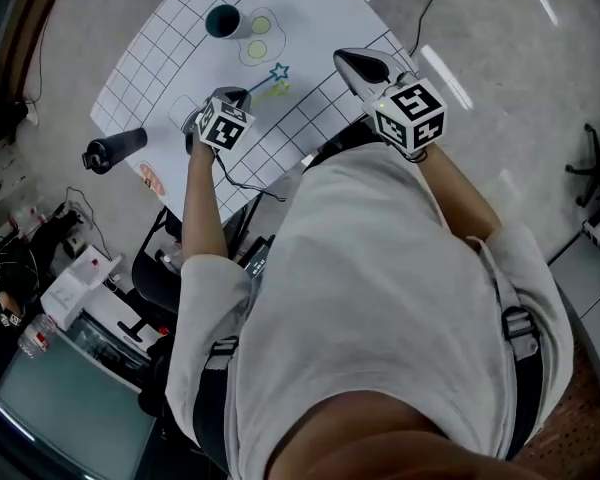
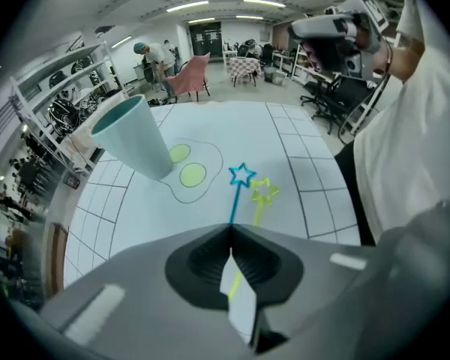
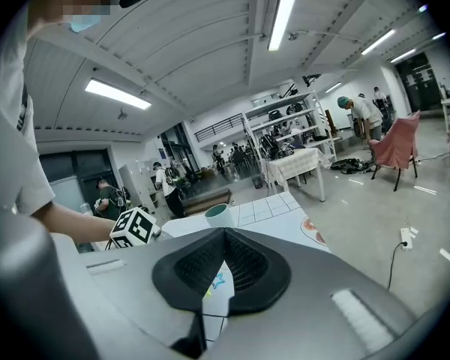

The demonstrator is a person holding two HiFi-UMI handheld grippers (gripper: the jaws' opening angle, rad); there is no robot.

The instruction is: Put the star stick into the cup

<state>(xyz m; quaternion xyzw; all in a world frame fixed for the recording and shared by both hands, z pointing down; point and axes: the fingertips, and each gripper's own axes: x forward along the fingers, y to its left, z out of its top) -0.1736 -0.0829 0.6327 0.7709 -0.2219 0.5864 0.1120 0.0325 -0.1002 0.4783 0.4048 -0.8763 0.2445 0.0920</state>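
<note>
The left hand-held gripper (image 2: 231, 227) pinches the blue star stick (image 2: 235, 201), with the cup (image 2: 135, 137) standing near on the surface (image 1: 180, 58).
Its jaws are pressed together on the stick's tail end; the right hand-held gripper (image 3: 225, 232) is closed and empty. The thin stick could swivel in the pinch and miss or tip the cup.

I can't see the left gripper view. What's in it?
The left gripper has its jaws shut on the end of a blue star stick over a white gridded table. A yellow star stick lies beside it, and a teal cup stands farther left.
</note>
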